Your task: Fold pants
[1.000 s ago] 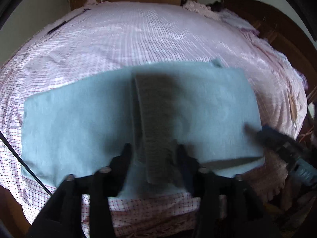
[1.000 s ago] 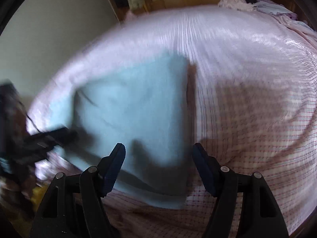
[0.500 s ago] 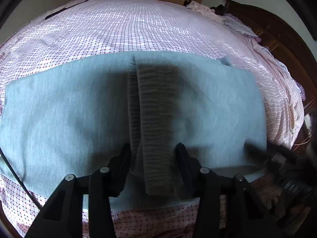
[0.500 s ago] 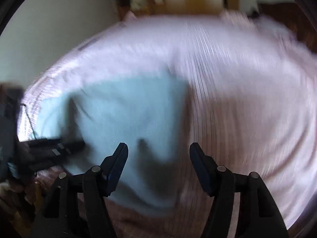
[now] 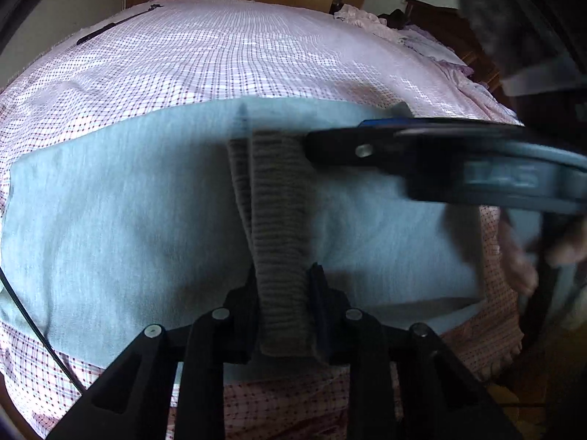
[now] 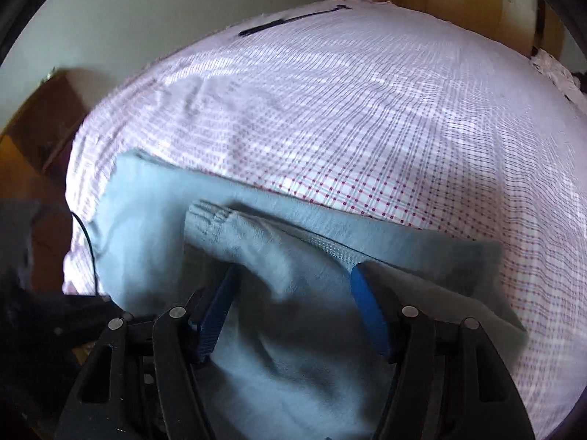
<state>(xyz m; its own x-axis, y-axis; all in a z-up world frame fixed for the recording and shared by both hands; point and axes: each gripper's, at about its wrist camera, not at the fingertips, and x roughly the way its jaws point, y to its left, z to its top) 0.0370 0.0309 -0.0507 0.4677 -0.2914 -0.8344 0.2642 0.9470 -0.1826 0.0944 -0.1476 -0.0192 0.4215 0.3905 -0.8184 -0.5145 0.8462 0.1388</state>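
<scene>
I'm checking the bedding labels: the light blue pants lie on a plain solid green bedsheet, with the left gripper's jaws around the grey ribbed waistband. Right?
Not quite. The bedsheet is pink-and-white checked, not plain green, as the left wrist view shows. The light blue pants do lie on it, and the left gripper is closing around the grey ribbed waistband.

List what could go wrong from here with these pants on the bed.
1. The left hand-held gripper is closing on the ribbed waistband only; it may pinch one layer, so the pants sag when lifted.
2. The right hand-held gripper straddles bunched fabric with open jaws; a grab here could set a wrinkle.
3. The pants lie near the edge of the bed and might slide off.
</scene>
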